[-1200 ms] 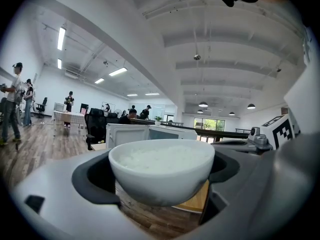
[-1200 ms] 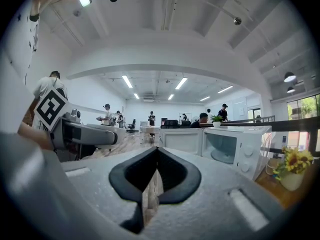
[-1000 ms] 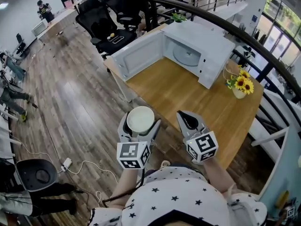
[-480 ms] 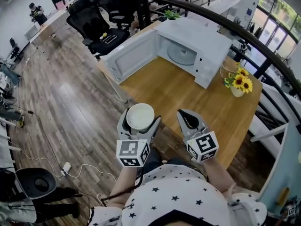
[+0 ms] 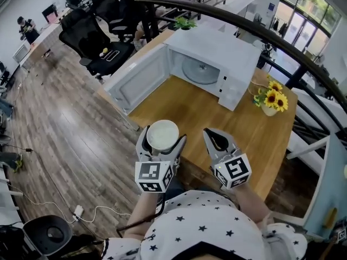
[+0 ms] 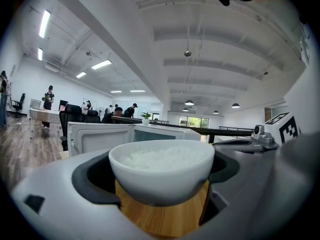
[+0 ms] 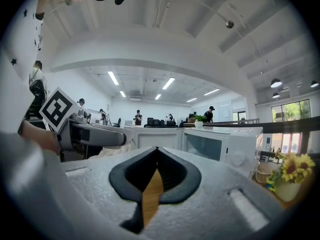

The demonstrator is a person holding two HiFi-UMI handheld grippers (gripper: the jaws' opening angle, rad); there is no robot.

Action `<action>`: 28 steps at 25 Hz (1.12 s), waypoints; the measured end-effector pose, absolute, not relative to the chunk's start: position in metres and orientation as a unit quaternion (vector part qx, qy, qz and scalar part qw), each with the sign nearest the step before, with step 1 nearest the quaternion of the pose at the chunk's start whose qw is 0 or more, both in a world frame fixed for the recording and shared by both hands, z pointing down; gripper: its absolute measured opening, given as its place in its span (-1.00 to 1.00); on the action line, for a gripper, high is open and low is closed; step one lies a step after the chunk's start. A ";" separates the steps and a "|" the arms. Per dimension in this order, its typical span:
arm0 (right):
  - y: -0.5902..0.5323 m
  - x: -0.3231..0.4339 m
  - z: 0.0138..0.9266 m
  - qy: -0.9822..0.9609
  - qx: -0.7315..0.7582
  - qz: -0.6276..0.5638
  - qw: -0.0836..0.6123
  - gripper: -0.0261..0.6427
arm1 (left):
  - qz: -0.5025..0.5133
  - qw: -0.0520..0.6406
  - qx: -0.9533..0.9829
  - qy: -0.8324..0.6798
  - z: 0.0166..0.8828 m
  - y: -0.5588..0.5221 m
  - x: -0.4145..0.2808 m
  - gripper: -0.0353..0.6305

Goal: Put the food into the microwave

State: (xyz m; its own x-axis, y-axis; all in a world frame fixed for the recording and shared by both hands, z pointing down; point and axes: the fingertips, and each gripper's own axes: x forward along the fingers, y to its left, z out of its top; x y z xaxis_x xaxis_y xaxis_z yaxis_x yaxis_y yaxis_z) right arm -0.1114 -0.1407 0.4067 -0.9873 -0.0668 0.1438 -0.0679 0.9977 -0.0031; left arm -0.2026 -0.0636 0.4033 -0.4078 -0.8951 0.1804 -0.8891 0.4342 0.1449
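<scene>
A white bowl of rice point(image 5: 162, 135) point(image 6: 161, 168) is held between the jaws of my left gripper point(image 5: 161, 140), which is shut on it, above the near edge of the wooden table point(image 5: 195, 112). My right gripper point(image 5: 218, 140) point(image 7: 156, 176) hovers beside it, shut with nothing between its jaws. The white microwave point(image 5: 214, 64) point(image 7: 220, 146) stands at the table's far end, its door point(image 5: 135, 77) point(image 6: 97, 136) swung wide open to the left, and the glass turntable point(image 5: 199, 72) shows inside.
A vase of sunflowers point(image 5: 271, 96) point(image 7: 290, 176) and a wicker basket point(image 5: 259, 80) stand right of the microwave. A dark curved railing point(image 5: 260, 34) runs behind the table. Office chairs point(image 5: 92, 34) and people are farther back on the wooden floor point(image 5: 59, 129).
The view has moved closer to the table and microwave. Both grippers keep their pose, the left one still holding the bowl.
</scene>
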 end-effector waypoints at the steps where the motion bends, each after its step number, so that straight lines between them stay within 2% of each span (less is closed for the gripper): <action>1: -0.147 -0.118 0.407 -0.997 0.040 0.004 0.071 -0.91 | -0.011 0.114 0.538 -0.835 0.403 -0.072 -0.210 0.69; 18: -0.233 -0.216 0.423 -0.985 0.153 0.010 0.081 -0.91 | 0.013 0.119 0.643 -0.756 0.423 -0.192 -0.314 0.69; 28: -0.272 -0.226 0.451 -0.966 0.241 0.025 0.093 -0.91 | 0.036 0.129 0.702 -0.700 0.461 -0.255 -0.340 0.69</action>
